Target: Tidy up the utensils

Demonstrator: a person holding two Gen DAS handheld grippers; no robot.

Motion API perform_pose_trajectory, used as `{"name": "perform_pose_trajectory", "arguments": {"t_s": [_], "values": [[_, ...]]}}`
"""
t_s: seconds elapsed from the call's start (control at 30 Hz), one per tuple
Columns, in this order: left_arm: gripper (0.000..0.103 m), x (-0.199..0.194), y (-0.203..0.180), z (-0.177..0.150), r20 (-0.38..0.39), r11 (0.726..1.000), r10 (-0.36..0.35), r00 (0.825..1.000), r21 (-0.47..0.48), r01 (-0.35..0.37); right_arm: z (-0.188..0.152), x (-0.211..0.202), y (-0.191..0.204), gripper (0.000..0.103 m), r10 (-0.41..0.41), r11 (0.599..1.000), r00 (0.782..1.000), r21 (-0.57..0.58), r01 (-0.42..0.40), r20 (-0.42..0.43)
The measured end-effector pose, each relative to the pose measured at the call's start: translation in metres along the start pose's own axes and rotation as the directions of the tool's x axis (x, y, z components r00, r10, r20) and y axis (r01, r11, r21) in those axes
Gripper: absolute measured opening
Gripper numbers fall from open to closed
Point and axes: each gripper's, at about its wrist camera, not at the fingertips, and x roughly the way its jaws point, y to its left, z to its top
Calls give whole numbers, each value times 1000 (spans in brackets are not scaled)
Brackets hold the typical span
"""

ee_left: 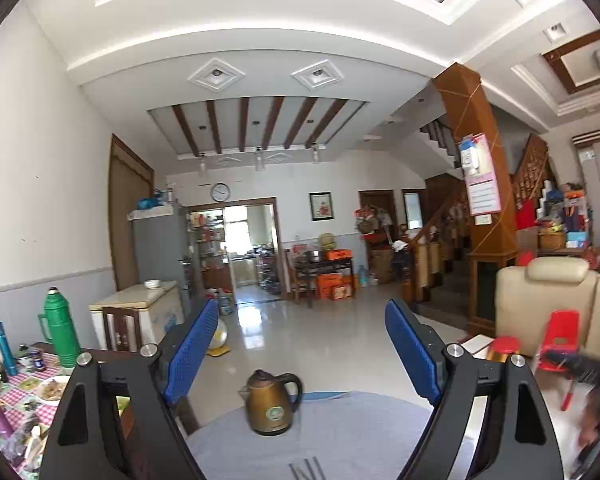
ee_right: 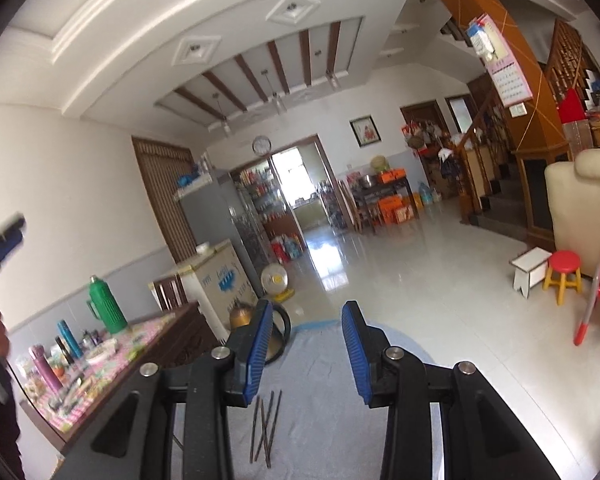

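Observation:
Several dark chopsticks (ee_right: 265, 426) lie loosely crossed on a grey-covered round table (ee_right: 324, 412); their tips also show at the bottom of the left wrist view (ee_left: 305, 469). My left gripper (ee_left: 304, 356) is open and empty, raised above the table and pointing out into the room. My right gripper (ee_right: 306, 350) is open and empty, above the table with the chopsticks below its left finger. The left gripper also shows blurred at the left edge of the right wrist view (ee_right: 2, 236).
A bronze electric kettle (ee_left: 272, 404) stands at the far side of the table. A cluttered side table with a checked cloth (ee_right: 100, 364) and a green thermos (ee_left: 60, 328) is to the left. A red stool (ee_right: 564, 276) and a cream armchair (ee_left: 552, 308) are to the right.

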Motion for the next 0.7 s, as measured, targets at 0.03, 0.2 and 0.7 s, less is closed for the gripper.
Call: {"name": "perform_pose_trajectory", "arguments": {"t_s": [0.03,0.2,0.7], "values": [[86,2,3,-2,-7,1000,8,1000,-4,-8,6,-5,-5,39,-2,1000,1000,5,2,18],[86,12,11,-19,-67,997,27,997,-63,-32,31,-20,-21,39,0,1000,998,12,-1,64],[88,31,-36,61,-11,970,-146,989,-199,141,99,-104,-57,45,-190,982,946,67,178,264]]}}
